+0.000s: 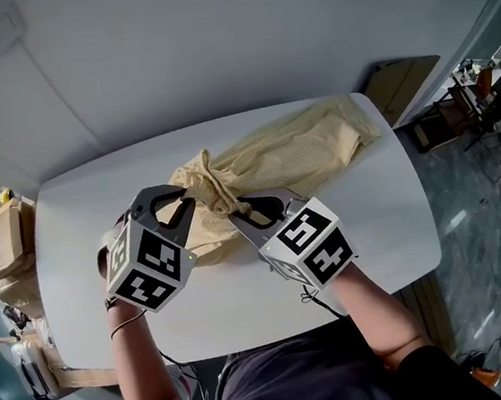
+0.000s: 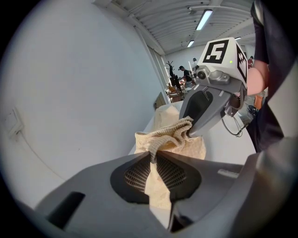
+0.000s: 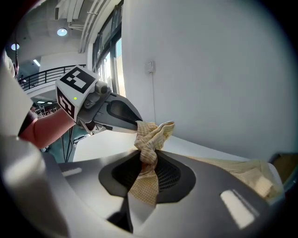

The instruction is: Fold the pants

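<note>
Pale yellow pants [image 1: 291, 156] lie across the white table [image 1: 392, 221], the legs stretching to the far right corner. The near end is bunched and lifted off the table. My left gripper [image 1: 180, 202] is shut on the waistband's left part [image 2: 153, 151], the cloth squeezed between its jaws. My right gripper [image 1: 240, 207] is shut on a twisted fold of the pants [image 3: 148, 153] close beside it. The two grippers sit side by side above the table's middle, each seen in the other's gripper view: the right gripper [image 2: 192, 132] and the left gripper [image 3: 136, 126].
A plain white wall [image 1: 210, 43] runs behind the table. Cardboard boxes [image 1: 2, 239] stand left of it and a brown board [image 1: 400, 81] at its far right corner. The person's arms [image 1: 378, 315] reach in from the near edge.
</note>
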A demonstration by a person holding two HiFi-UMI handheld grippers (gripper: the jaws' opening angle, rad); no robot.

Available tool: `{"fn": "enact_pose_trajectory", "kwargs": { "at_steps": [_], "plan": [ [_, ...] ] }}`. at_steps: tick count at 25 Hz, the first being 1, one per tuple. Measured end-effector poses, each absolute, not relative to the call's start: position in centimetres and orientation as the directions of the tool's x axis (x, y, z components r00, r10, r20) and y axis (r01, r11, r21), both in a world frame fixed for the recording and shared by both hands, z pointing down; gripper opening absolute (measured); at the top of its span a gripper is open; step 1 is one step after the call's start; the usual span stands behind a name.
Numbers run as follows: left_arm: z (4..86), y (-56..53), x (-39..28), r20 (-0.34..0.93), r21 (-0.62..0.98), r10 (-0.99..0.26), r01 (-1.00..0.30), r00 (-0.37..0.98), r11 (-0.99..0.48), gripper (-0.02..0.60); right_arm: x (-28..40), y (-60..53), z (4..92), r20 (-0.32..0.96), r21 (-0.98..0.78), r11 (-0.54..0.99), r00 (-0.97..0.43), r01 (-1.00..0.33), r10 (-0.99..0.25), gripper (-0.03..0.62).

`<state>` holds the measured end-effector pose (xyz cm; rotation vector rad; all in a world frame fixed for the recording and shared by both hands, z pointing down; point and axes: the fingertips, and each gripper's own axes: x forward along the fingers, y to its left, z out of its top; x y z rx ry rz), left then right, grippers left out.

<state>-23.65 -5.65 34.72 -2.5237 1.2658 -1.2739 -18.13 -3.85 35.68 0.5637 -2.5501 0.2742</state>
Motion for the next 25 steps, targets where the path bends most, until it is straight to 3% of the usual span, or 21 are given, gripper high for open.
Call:
{"fn": "enact_pose_trajectory", "kwargs": {
  "at_steps": [25],
  "plan": [
    [34.1,-22.3,-2.0,0.704,-0.383,-0.653,-0.624,0.280,-0.681,0.043,3.6,-20.6,34.3,0.485,-0.118,0.878,-0.798,-0.464,-0.357,0.083]
  ]
}}
